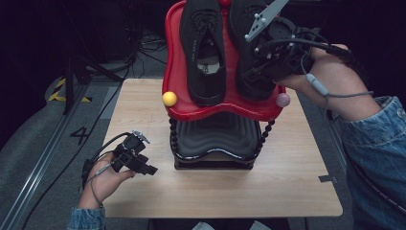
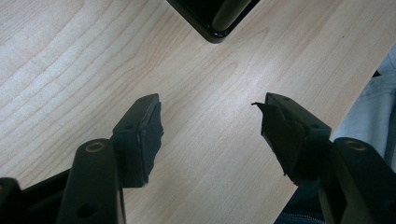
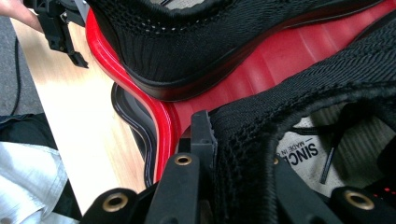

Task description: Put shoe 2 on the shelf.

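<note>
Item: right shoe, on red tray, top tier. I'm pinching its soft knit heel collar w/ right gripper; probably light, floppy. Left gripper idling spread over table.

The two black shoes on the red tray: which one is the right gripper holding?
The shoe on the tray's right side: the right gripper pinches its heel collar. The other shoe lies free.

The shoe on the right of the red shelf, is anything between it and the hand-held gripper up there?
Nothing visible. The right hand-held gripper is already clamped on the heel collar of the right shoe, one jaw outside, one inside, above the red shelf.
</note>
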`<state>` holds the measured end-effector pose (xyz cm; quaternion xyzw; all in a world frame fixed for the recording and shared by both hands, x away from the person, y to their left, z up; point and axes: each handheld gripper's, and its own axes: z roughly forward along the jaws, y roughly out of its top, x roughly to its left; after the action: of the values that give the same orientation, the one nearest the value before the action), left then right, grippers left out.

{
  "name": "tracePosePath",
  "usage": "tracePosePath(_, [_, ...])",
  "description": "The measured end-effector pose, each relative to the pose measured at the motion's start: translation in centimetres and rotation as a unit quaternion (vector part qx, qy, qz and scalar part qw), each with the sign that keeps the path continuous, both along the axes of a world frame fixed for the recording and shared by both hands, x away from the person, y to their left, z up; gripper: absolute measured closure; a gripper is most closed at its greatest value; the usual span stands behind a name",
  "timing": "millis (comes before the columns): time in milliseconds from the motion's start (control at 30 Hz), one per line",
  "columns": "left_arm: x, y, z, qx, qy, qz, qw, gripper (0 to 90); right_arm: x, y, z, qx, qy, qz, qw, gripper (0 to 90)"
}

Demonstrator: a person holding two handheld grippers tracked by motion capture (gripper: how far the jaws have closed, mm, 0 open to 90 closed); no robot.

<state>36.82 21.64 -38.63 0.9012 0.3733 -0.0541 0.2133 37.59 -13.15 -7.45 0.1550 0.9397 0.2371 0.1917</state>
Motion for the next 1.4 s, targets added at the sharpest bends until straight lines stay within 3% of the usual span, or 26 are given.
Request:
tracePosePath(567, [0.1,0.0,-0.1,0.002,-0.001,-0.003,1.0,38.5,0.2,1.6,-2.0,-0.002,-0.012,-0.001,0.9999,82.1])
tracePosePath(867, [0.0,0.0,-0.1,0.002,0.003,-0.001,1.0,38.5,-0.1,2.0,-2.1,0.001,-0.014,-0.008,0.9999,81.5])
tracePosePath(967, [0.1,0.0,-0.1,0.003,-0.001,-0.002,1.0,38.5,-0.1,1.9,-2.1,-0.004,-0.016,-0.006,0.9998,77.7])
tracePosePath(1000, [0.1,0.1,-0.1,0.002,-0.001,-0.001,1.0,38.5,-0.2,1.7,-2.0,-0.003,-0.01,-0.001,0.9999,72.1])
tracePosePath(1067, [0.1,0.1,-0.1,0.001,-0.002,0.0,1.0,38.5,-0.5,1.4,-1.7,0.013,-0.012,-0.002,0.9998,63.2])
tracePosePath(1400, [-0.3,0.4,-0.1,0.0,0.003,0.009,1.0,38.3,-1.8,-0.7,1.2,0.065,-0.008,-0.016,0.9977,56.5])
